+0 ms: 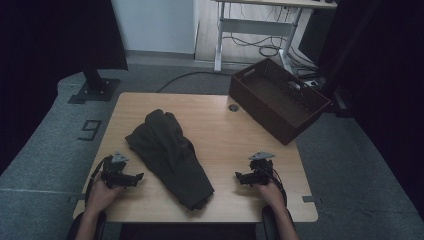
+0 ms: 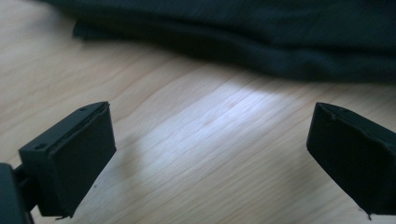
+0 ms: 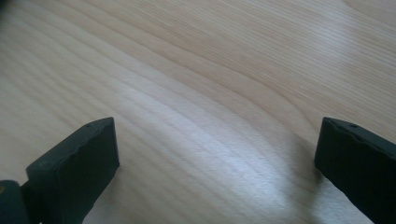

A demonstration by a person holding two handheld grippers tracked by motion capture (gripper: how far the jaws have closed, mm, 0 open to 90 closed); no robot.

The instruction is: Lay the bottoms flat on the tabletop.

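Both held wide apart, empty: left gripper [image 1: 131,179], right gripper [image 1: 241,177]. Dark garment [image 1: 170,155] between them, just ahead of the left, untouched.

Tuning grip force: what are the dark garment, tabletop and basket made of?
Garment: soft matte woven cloth, going by its limp folds. Tabletop: light wood or laminate, grain lines, slight sheen. Basket: dark brown, seemingly woven wicker or plastic; texture unclear.

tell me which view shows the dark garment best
The high view: the whole dark garment lies crumpled on the wooden table, between the two hand-held grippers. The left gripper view catches just its near edge beyond the open jaws. The right gripper view looks at bare wood between its jaws.
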